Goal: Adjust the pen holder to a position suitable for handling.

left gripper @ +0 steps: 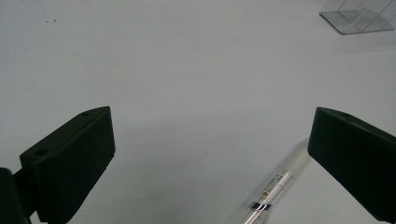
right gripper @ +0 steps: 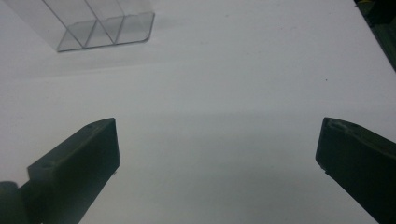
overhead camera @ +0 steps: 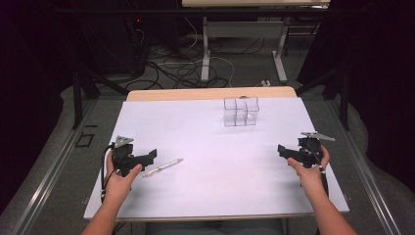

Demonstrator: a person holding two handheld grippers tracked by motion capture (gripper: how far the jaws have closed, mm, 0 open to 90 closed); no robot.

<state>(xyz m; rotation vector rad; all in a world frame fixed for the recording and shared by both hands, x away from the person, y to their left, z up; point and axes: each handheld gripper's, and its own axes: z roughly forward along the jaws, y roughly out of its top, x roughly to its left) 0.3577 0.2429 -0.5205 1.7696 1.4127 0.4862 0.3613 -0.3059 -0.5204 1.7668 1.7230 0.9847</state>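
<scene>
A slim white pen (overhead camera: 163, 167) lies flat on the white table sheet (overhead camera: 210, 147), slanted, just right of my left gripper (overhead camera: 149, 156). In the left gripper view the pen (left gripper: 275, 186) lies low between the wide-open jaws, its upper end close under the right jaw. A clear plastic organizer (overhead camera: 241, 111) with several compartments stands at the far middle of the sheet; its corner (left gripper: 359, 16) appears top right in the left gripper view and its base (right gripper: 102, 28) top left in the right gripper view. My right gripper (overhead camera: 284, 149) hovers open at the sheet's right side, nothing between its jaws.
The wooden table edge (overhead camera: 210, 93) runs behind the sheet. Beyond it the floor holds tangled cables (overhead camera: 181, 68) and the legs of another desk (overhead camera: 205, 49). Dark curtains and metal stands flank both sides.
</scene>
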